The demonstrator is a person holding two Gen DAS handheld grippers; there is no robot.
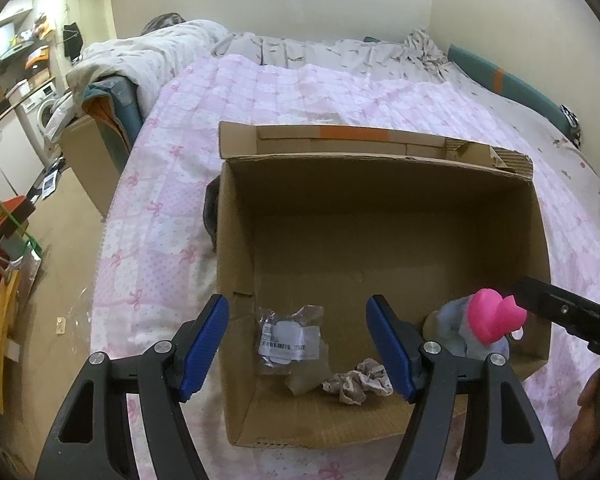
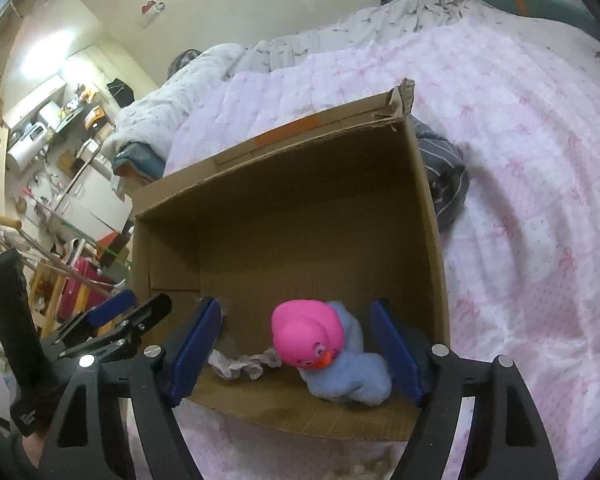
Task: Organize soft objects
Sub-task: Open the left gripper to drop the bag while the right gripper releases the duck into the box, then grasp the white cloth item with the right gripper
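Observation:
An open cardboard box (image 1: 380, 160) stands on the bed. Inside it, by the near right corner, a pink rubber duck (image 2: 308, 336) rests on a light blue plush (image 2: 352, 376). A crumpled beige scrunchie (image 2: 240, 364) lies to their left, and a clear plastic bag (image 1: 288, 340) with a label lies further left. My right gripper (image 2: 296, 314) is open, with its blue pads on either side of the duck and plush and clear of both. My left gripper (image 1: 298, 344) hangs open over the box's near left part, holding nothing.
The box sits on a pink bow-patterned quilt (image 1: 160, 200). A dark striped cloth (image 2: 444, 176) lies against the box's right wall. A bunched white duvet (image 1: 140, 60) is at the bed's far left. The floor to the left holds a cluttered cardboard box (image 1: 88, 160) and furniture.

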